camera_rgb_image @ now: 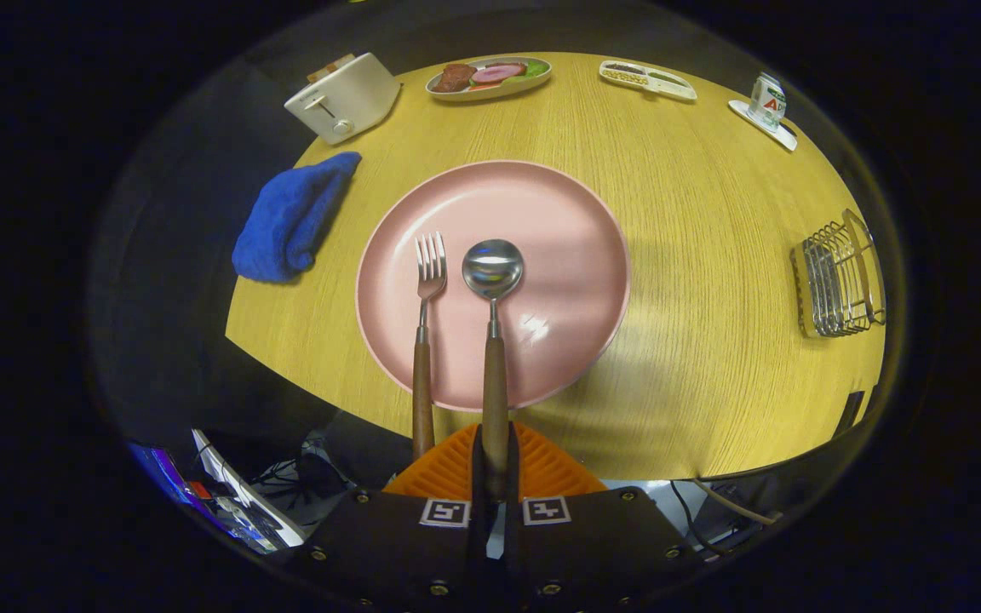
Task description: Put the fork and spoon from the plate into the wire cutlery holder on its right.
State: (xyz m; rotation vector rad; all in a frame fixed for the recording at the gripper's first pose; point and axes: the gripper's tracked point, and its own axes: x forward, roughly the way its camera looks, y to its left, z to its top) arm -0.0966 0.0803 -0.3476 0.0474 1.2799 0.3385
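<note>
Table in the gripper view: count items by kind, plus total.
Cutlery: 2, fork and spoon, the spoon's handle clamped in the hand-held gripper
Dishes: 3, pink plate, food plate, divided tray
Toaster: 1
Blue cloth: 1
Wire cutlery holder: 1
Can on coaster: 1
Total: 9

plates 2: pink one (559,247) at centre, food plate (490,89) at 12 | fork (427,306) 1 | spoon (492,281) 1 | wire holder (840,277) 1 at 3 | toaster (344,98) 1 at 11 | blue cloth (290,217) 1 at 10 | tray (648,79) 1 at 1 | gripper (495,464) 1 at 6, clamped on the spoon handle
</note>
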